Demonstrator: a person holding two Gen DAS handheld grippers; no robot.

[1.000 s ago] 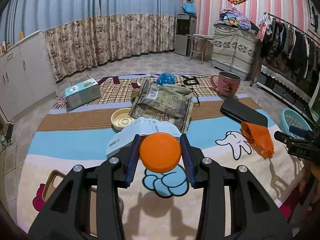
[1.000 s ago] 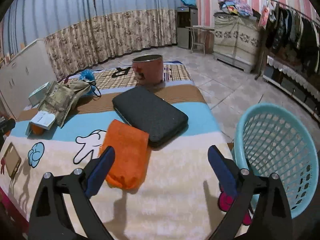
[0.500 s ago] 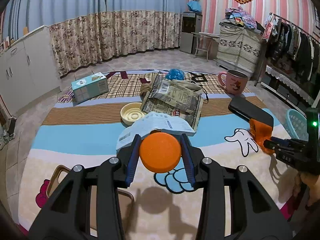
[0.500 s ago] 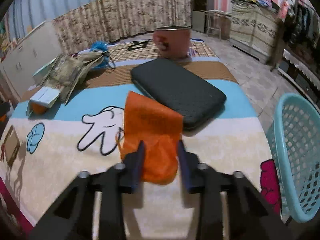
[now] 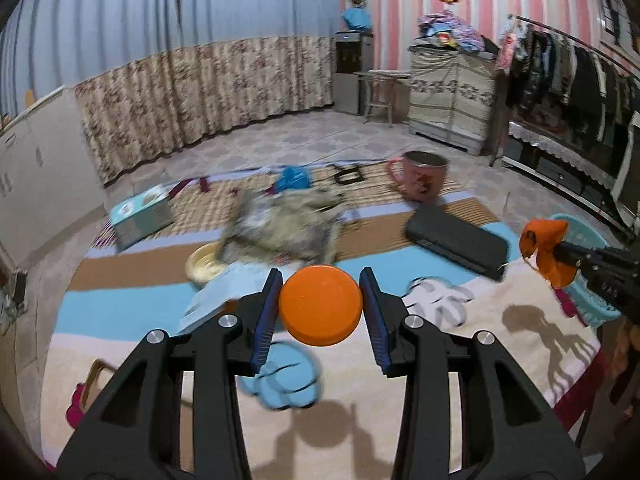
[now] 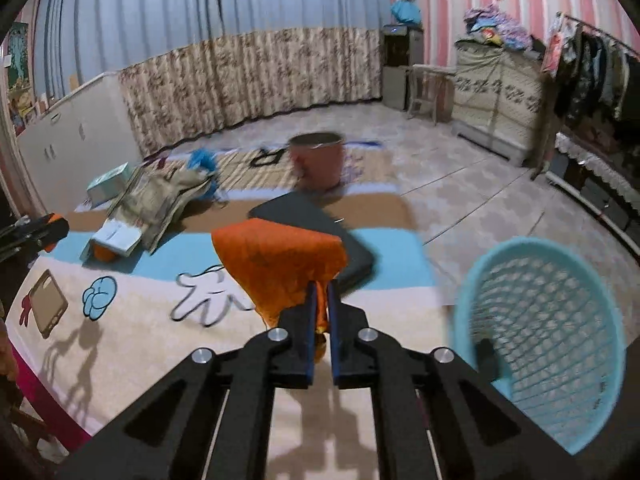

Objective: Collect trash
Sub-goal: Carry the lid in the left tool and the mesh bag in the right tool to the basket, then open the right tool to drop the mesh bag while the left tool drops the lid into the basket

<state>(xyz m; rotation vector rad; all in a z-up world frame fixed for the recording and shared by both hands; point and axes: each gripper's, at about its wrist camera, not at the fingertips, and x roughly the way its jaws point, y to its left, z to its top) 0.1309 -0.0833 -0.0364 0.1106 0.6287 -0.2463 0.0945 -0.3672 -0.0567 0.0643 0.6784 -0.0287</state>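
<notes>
My left gripper [image 5: 320,308] is shut on a round orange lid [image 5: 320,305] and holds it above the cartoon-print table cover [image 5: 120,320]. My right gripper [image 6: 320,320] is shut on a crumpled orange wrapper [image 6: 280,264], lifted off the table; the wrapper also shows in the left wrist view [image 5: 544,246] at the right edge. A light-blue mesh basket [image 6: 548,328] stands just right of the table, below and right of the right gripper. Paper [image 5: 216,300], crumpled grey-green bags [image 5: 284,224] and a blue wad [image 5: 294,178] lie on the table.
A black case [image 5: 456,240], a pink mug [image 5: 422,176], a teal box [image 5: 140,216] and a cream dish [image 5: 202,266] sit on the table. A cabinet stands at the left, a clothes rack at the right, tiled floor beyond.
My right gripper closed on the orange wrapper and lifted it off the table toward the basket side. My left gripper rose with the orange lid, away from the paper.
</notes>
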